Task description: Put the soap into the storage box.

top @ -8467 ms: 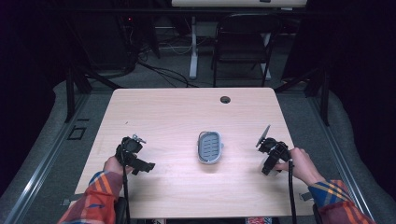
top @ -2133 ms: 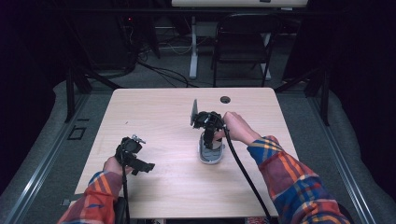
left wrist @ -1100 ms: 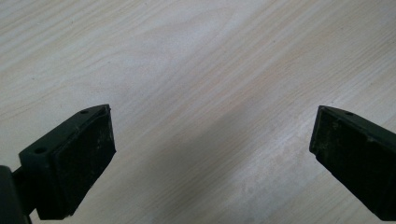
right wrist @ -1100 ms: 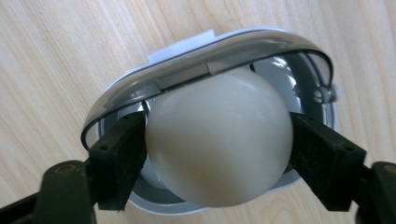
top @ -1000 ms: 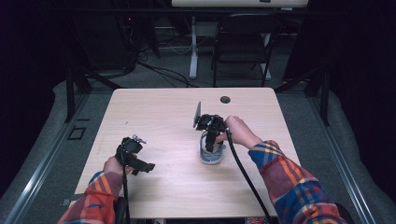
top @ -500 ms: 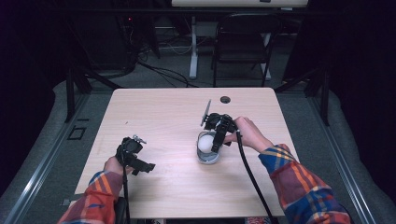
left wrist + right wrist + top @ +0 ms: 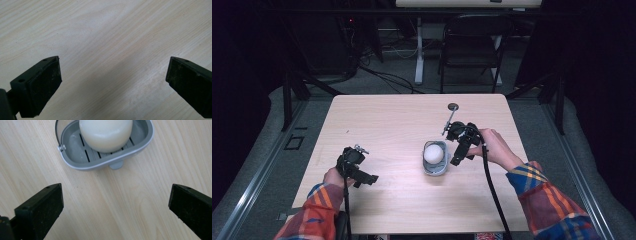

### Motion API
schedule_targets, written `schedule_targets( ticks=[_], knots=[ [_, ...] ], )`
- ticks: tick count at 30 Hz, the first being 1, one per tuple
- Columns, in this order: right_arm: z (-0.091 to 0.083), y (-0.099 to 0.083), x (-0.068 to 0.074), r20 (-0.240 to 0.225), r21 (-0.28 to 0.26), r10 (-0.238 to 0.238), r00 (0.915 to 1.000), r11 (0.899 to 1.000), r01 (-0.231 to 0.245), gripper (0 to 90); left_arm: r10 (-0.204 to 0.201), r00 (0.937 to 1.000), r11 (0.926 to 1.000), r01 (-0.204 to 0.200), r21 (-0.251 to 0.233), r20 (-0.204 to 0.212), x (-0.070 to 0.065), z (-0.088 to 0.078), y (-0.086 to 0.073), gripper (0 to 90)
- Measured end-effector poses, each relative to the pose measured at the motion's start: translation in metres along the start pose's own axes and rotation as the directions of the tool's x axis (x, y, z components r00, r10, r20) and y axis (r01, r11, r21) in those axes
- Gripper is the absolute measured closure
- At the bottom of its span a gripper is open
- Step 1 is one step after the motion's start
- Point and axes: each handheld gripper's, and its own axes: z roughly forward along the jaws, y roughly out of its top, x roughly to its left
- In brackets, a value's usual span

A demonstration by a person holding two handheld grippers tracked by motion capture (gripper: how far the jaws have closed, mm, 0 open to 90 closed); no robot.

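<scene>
my left gripper (image 7: 362, 176) sits wide and empty on the near left of the table (image 7: 377, 120), the white soap (image 7: 434, 153) now lies in the grey soap dish (image 7: 435, 170) mid-table, and my right gripper (image 7: 458, 159), jaws just opened wide with nothing between them, has backed off beside it, so placing looks done.

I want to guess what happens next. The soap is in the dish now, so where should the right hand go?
Probably back toward its own table edge. The soap already sits in the grey dish, and the right gripper is open with nothing between its fingers.
</scene>
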Motion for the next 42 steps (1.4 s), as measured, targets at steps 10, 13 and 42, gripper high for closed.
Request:
schedule_targets(
  ticks=[10, 13, 42],
  knots=[
    [-0.007, -0.035, -0.002, 0.031, 0.003, 0.033, 0.9990, 0.999, -0.033, 0.0, 0.003, 1.0000, 1.0000, -0.003, 0.003, 0.002, 0.000, 0.000, 0.000, 0.1],
    [-0.007, -0.042, -0.003, 0.036, 0.005, 0.040, 0.9985, 0.999, -0.040, 0.0, 0.001, 1.0000, 1.0000, -0.001, 0.003, 0.002, 0.000, 0.000, 0.000, 0.1],
    [0.030, -0.147, 0.007, 0.066, 0.024, 0.205, 0.9765, 0.978, -0.207, 0.0, 0.001, 1.0000, 1.0000, -0.001, 0.010, 0.003, 0.000, 0.002, 0.000, 0.1]
  ],
)
